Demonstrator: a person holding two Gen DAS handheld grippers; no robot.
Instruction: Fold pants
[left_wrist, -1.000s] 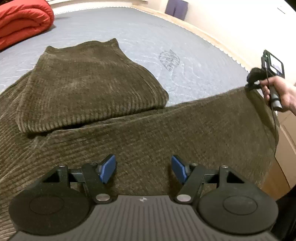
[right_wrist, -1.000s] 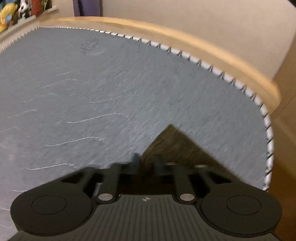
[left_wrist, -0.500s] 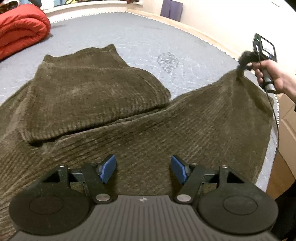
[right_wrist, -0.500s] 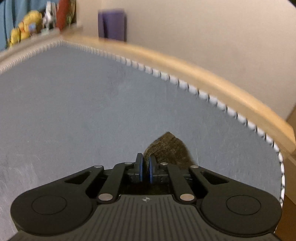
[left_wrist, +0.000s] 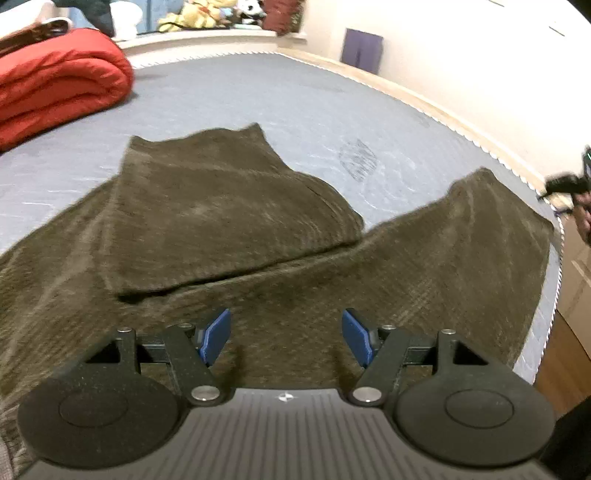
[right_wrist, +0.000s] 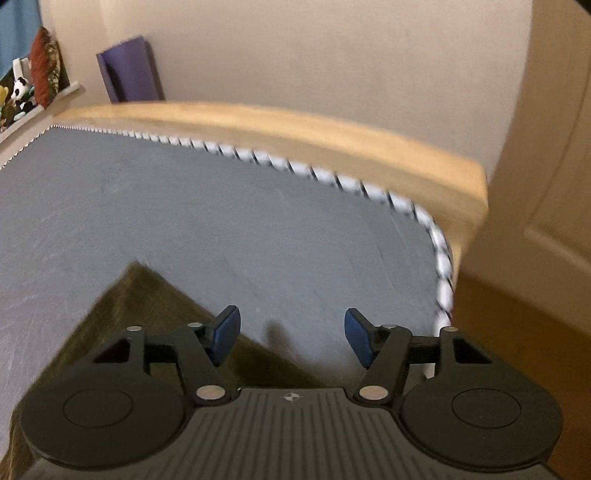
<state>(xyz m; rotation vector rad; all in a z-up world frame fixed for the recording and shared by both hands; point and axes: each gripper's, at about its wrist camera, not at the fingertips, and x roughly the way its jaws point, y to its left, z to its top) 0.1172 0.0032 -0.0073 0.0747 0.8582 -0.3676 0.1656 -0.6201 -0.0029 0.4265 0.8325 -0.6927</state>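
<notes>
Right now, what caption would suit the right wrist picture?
Open right gripper, its jaws just opened, hovers over the brown pants' corner on the grey mattress.

Black left gripper (left_wrist: 286, 334) with blue pads, silver pivot screws, ribbed body.

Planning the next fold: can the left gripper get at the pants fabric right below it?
Probably yes. The left gripper is open and hangs over the brown pants spread on the mattress; nothing lies between its blue pads and the cloth.

Pants (right_wrist: 140, 314) corner beside hand-held gripper (right_wrist: 291, 339)
</notes>
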